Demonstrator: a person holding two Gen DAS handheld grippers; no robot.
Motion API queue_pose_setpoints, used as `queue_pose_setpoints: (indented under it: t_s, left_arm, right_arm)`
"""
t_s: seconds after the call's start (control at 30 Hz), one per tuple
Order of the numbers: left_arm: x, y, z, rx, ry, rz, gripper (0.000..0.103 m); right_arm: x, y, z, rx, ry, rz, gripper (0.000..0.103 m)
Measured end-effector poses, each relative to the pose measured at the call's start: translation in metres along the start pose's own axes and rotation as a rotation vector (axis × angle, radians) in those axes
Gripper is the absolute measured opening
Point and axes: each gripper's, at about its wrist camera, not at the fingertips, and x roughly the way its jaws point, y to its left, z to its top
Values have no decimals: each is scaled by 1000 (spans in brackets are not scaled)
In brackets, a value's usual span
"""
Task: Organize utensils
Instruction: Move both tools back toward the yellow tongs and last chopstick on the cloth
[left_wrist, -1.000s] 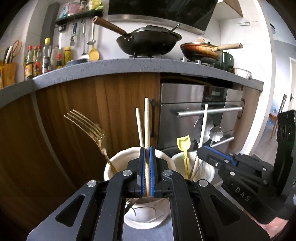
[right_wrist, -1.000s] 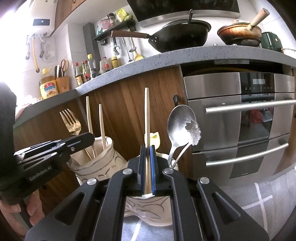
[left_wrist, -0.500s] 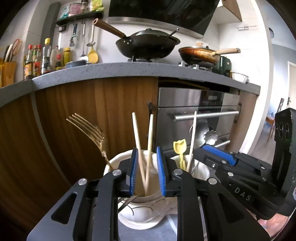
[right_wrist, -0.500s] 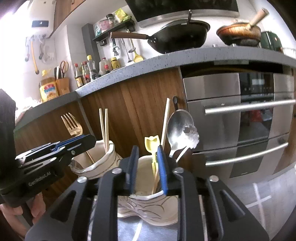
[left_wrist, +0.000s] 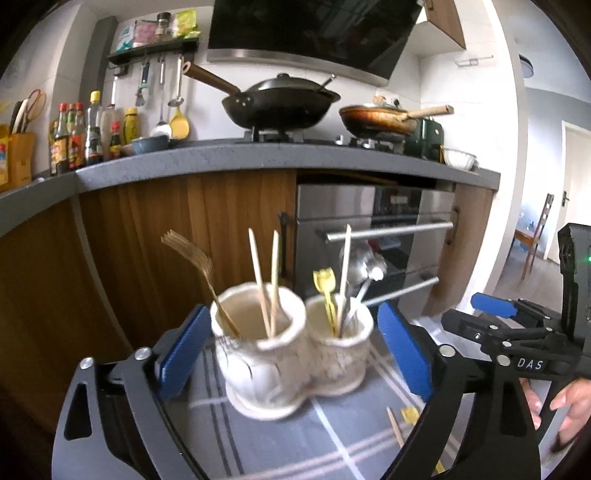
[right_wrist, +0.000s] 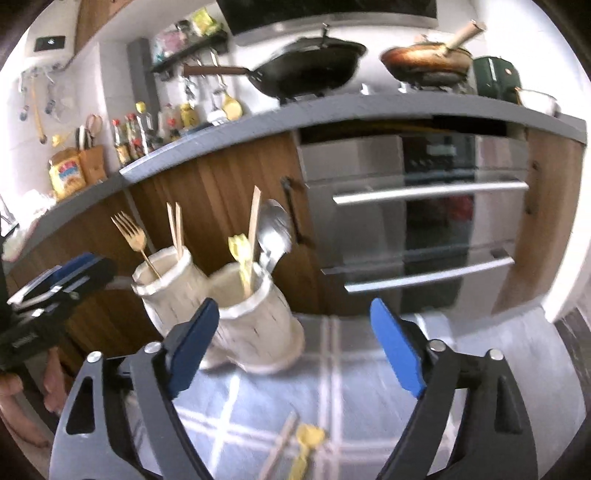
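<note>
A white double ceramic holder (left_wrist: 288, 347) stands on a grey striped cloth (left_wrist: 295, 443). Its left cup holds a gold fork (left_wrist: 192, 258) and two wooden chopsticks (left_wrist: 264, 280). Its right cup holds a yellow utensil (left_wrist: 325, 291), one chopstick (left_wrist: 345, 258) and metal spoons (left_wrist: 364, 269). My left gripper (left_wrist: 291, 354) is open and empty, back from the holder. My right gripper (right_wrist: 295, 347) is open and empty, to the right of the holder (right_wrist: 236, 306). A loose chopstick (right_wrist: 279, 446) and a yellow utensil (right_wrist: 306, 446) lie on the cloth (right_wrist: 351, 369) in front.
A wooden cabinet front (left_wrist: 147, 236) and a steel oven (left_wrist: 373, 229) rise right behind the holder. The grey countertop (left_wrist: 258, 155) above carries a black wok (left_wrist: 280, 103), a frying pan (left_wrist: 380, 120) and sauce bottles (left_wrist: 81, 136).
Both grippers let go of the chopsticks they held, opened wide and drew back and up from the holder. The released chopsticks now stand in the cups.
</note>
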Motion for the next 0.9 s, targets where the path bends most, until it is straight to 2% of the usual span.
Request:
queue_pose_setpoints:
  t_s: [0.23, 0.4, 0.57, 0.67, 0.73, 0.9]
  left_arm:
    - [17, -22, -51, 47, 167, -55, 95]
    - [37, -29, -84, 100, 250, -44, 95]
    - [47, -28, -97, 116, 298, -64, 95]
    - [55, -25, -102, 73, 357, -127, 95]
    - [60, -26, -107, 60, 385, -144, 95]
    - [61, -34, -112, 107, 388, -121, 95]
  right_arm:
    - [1, -12, -50, 7, 155, -72, 97]
    - [16, -15, -84, -5, 241, -110, 97]
    - [27, -14, -107, -21, 306, -74, 96]
    - [32, -7, -114, -50, 348, -42, 89]
    - [33, -1, -118, -64, 369, -17, 77]
    - [39, 12, -126, -111, 403, -11, 54]
